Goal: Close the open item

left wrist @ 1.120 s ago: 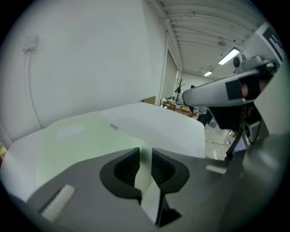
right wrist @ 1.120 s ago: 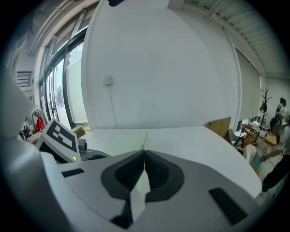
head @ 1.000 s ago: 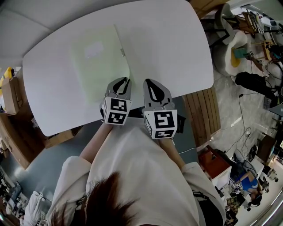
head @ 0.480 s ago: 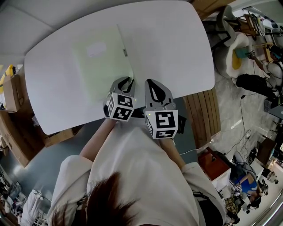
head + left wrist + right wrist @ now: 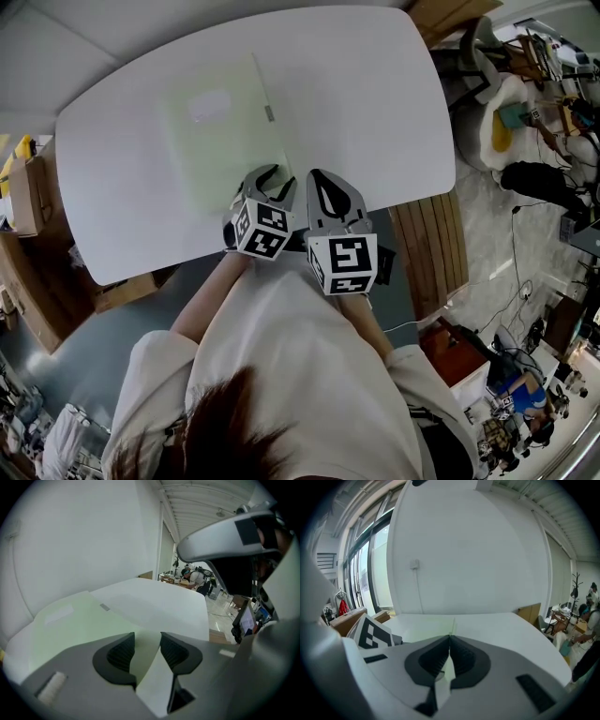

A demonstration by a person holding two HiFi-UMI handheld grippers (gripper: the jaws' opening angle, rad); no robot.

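A pale green folder (image 5: 220, 141) lies flat and closed on the white table (image 5: 375, 103), with a pale label and a small grey tab at its right edge. My left gripper (image 5: 269, 176) sits over the folder's near right corner. Its jaws have just been opening and now stand open; in the left gripper view (image 5: 147, 645) the folder's (image 5: 79, 625) corner lies under the gap, with no pad pressing on it. Just to the right, my right gripper (image 5: 319, 176) is shut on nothing above the table's near edge. The right gripper view (image 5: 450, 638) shows the folder (image 5: 424, 624) ahead of it.
Cardboard boxes (image 5: 23, 192) stand on the floor left of the table. A slatted wooden surface (image 5: 427, 234) sits off the table's near right corner. The person's body fills the bottom of the head view, close to the table's near edge.
The left gripper's jaws have spread apart and the gripper has rolled a little, its marker cube tilting. The folder lies as before. The right gripper has not moved.
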